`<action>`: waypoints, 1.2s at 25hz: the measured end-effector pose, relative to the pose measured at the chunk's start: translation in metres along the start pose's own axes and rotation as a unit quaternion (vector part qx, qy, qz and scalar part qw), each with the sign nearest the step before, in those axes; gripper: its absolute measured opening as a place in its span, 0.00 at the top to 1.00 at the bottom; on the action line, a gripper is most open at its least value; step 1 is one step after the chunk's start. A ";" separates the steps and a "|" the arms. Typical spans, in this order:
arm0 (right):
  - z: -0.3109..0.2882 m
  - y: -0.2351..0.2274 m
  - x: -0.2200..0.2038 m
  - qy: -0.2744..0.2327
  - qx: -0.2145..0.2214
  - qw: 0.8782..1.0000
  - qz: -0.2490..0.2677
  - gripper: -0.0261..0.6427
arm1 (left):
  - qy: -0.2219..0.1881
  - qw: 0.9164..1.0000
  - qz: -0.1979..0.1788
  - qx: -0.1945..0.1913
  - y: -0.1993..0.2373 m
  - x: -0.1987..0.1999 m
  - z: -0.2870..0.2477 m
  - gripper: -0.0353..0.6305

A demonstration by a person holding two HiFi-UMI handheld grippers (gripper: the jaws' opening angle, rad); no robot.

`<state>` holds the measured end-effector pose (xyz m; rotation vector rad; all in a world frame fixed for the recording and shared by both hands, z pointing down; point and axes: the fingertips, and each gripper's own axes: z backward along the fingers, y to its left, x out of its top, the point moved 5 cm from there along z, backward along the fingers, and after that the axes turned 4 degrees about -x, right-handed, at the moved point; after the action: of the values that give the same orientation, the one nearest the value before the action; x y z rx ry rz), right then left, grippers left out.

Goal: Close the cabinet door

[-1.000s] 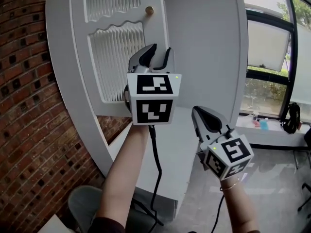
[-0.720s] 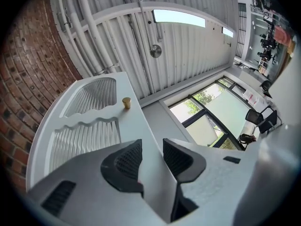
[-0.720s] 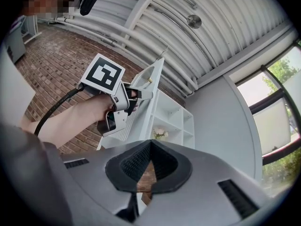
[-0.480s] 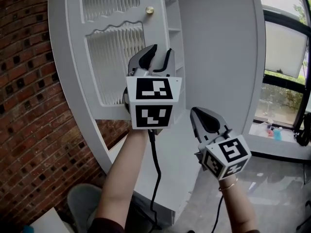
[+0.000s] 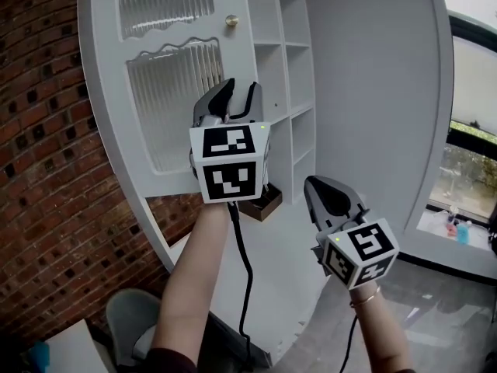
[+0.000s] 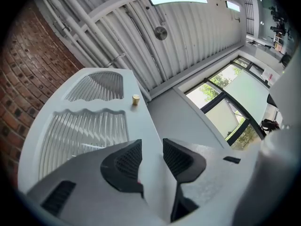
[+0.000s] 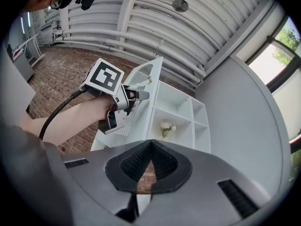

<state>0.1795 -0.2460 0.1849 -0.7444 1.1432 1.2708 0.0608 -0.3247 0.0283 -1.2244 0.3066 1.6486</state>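
Note:
The white cabinet door [image 5: 167, 92] has ribbed glass panels and a small brass knob [image 5: 231, 21]. It stands swung out from the cabinet, so the open shelves [image 5: 283, 76] show to its right. My left gripper [image 5: 239, 90] straddles the door's free edge below the knob. In the left gripper view the door [image 6: 84, 126] edge runs between the two pads of the left gripper [image 6: 152, 149], which are shut on it, and the knob [image 6: 135, 99] lies beyond. My right gripper [image 5: 318, 185] hangs lower right, shut and empty, apart from the cabinet. The right gripper view shows that gripper [image 7: 149, 147], the left gripper [image 7: 141, 95] and the door [image 7: 149, 72].
A brick wall [image 5: 39, 169] stands left of the cabinet. White flowers [image 7: 165, 127] sit on a shelf, with a small brown holder [image 5: 262, 204] below. The cabinet's grey side [image 5: 373, 92] faces a window [image 5: 474, 169]. A grey chair [image 5: 128, 325] is at lower left.
The door has swung out to the left with my left gripper on its edge, and the shelves behind it have come into sight. The right gripper has hardly moved.

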 end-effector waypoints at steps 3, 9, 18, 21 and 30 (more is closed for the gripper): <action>-0.010 -0.011 -0.009 0.001 0.016 1.000 -0.010 0.96 | 0.028 0.999 0.002 0.016 0.006 -0.019 -0.015 0.73; -0.025 -0.029 -0.029 0.002 0.043 0.999 -0.026 0.96 | 0.073 0.996 -0.006 0.046 0.010 -0.055 -0.042 0.73; -0.041 -0.046 -0.051 0.005 0.096 0.994 -0.050 0.96 | 0.097 0.991 -0.018 0.087 0.012 -0.075 -0.054 0.73; -0.045 -0.050 -0.055 0.006 0.102 0.993 -0.054 0.96 | 0.099 0.991 -0.021 0.092 0.012 -0.075 -0.061 0.73; -0.064 -0.054 -0.067 0.004 0.116 0.991 -0.070 0.96 | 0.115 0.987 -0.029 0.108 0.022 -0.083 -0.078 0.73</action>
<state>0.2223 -0.3383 0.2191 -0.6432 1.2010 0.9990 0.0843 -0.4356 0.0537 -1.2461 0.5715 1.3863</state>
